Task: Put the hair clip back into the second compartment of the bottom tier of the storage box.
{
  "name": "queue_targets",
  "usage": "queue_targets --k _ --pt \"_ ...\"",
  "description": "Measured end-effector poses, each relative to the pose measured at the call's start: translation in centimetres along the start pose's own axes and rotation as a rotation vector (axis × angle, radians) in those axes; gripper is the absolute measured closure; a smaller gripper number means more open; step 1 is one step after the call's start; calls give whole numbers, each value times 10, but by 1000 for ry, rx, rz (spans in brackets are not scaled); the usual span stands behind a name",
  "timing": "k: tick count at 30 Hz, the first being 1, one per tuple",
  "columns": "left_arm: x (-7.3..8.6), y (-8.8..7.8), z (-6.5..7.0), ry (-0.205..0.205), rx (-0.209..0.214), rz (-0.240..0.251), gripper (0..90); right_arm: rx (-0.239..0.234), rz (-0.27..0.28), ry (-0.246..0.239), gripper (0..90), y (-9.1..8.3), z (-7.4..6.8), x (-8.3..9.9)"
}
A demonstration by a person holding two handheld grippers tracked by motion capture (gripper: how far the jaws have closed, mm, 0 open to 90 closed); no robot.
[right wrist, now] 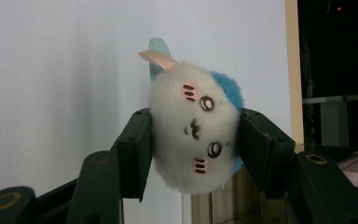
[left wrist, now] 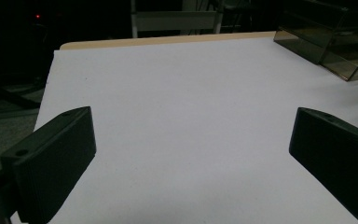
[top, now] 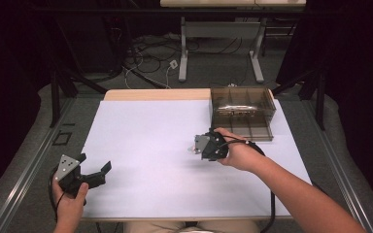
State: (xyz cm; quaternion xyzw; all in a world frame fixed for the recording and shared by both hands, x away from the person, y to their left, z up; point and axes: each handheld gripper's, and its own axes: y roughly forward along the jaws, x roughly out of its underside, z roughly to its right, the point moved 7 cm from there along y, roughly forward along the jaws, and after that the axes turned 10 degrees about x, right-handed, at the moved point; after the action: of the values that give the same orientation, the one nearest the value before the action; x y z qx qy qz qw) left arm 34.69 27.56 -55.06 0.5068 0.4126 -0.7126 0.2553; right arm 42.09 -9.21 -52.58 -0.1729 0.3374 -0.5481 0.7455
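The right gripper (right wrist: 193, 140) was clamped on a white-and-blue plush toy (right wrist: 195, 135), carried above the white table (top: 145, 145) just in front of the smoky compartment box (top: 243, 112). The left gripper (top: 94, 174) rested with jaws apart and empty. This looked like the carry step, and the next move would call for setting the toy down on open table.

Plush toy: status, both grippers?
Right gripper shut on plush toy, above table. Left gripper open, empty. Smoked plastic box nearby, path clear.
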Motion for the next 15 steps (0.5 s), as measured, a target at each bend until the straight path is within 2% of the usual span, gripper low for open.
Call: queue_targets --k 2,3,4,6,9,10,12,13,14,15 --pt "0 0 0 0 -1 -1 5 1 -13 3 474 -3 1 7" --pt "0 0 0 0 -1 -1 5 10 5 11 474 -3 2 9" --pt "0 0 0 0 -1 -2 5 8 -25 16 474 -6 3 13" --pt "0 0 0 0 -1 -3 5 14 -30 31 474 -8 5 23" --pt "0 0 0 0 -2 -3 5 25 -25 25 473 -9 7 30" --pt "0 0 0 0 -2 -3 5 23 -65 40 473 -12 8 38" --pt "0 0 0 0 -3 -4 5 31 -61 43 473 -12 9 40" --pt "0 0 0 0 -3 -4 5 46 -40 51 473 -11 10 42" --pt "0 0 0 0 -4 -4 5 36 -73 49 472 -14 11 48" --pt "1 0 0 -1 -4 -5 5 36 -73 49 472 -14 11 48"
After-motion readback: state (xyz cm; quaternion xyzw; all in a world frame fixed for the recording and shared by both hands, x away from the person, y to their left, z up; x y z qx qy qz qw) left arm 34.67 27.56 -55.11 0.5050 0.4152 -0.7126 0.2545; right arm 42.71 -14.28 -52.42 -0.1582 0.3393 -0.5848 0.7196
